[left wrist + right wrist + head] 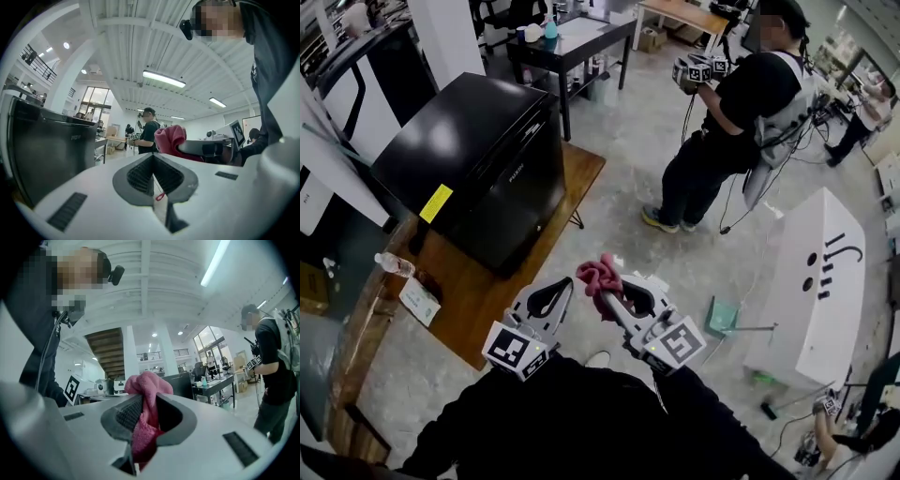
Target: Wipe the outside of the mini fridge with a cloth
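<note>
Two grippers hung short of the mini fridge (469,159) in head view; it sat on the counter (478,305) ahead-left, left gripper (555,295) nearer. Left gripper view: fingers (140,176) together, empty, fridge at left. Right gripper view: right gripper (145,413) fingers clamped on the pink cloth (146,383).

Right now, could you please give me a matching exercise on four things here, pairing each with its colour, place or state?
1 mini fridge
2 cloth
3 left gripper
4 water bottle

a pink, clamped in the right gripper
b jaws together, nothing held
c black, on the wooden table
d clear, near the table's edge

Pairs: 1-c, 2-a, 3-b, 4-d.
</note>
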`<state>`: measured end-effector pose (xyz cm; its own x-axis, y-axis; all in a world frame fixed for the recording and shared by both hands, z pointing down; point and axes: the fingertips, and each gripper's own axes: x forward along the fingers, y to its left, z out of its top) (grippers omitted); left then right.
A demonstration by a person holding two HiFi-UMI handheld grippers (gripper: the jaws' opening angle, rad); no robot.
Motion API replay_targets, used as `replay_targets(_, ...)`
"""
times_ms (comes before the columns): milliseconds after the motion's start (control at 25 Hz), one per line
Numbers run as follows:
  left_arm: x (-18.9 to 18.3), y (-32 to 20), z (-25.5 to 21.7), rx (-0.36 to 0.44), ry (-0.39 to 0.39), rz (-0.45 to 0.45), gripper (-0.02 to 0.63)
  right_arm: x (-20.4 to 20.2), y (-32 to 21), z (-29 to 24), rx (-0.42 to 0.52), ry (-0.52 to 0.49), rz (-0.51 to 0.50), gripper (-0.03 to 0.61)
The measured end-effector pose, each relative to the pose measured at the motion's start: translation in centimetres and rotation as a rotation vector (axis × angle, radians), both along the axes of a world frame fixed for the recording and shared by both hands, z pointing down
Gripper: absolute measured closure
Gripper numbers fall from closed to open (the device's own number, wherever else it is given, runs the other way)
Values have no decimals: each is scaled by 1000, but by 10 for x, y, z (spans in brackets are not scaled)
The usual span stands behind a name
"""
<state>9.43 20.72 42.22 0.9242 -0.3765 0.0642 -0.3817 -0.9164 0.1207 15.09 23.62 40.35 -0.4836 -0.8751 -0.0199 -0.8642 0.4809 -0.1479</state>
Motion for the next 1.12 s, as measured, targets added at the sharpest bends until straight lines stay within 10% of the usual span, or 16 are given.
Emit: replay_targets(1120, 179, -299, -33, 6, 52, -34, 607, 169, -314, -30, -56, -80, -112, 502)
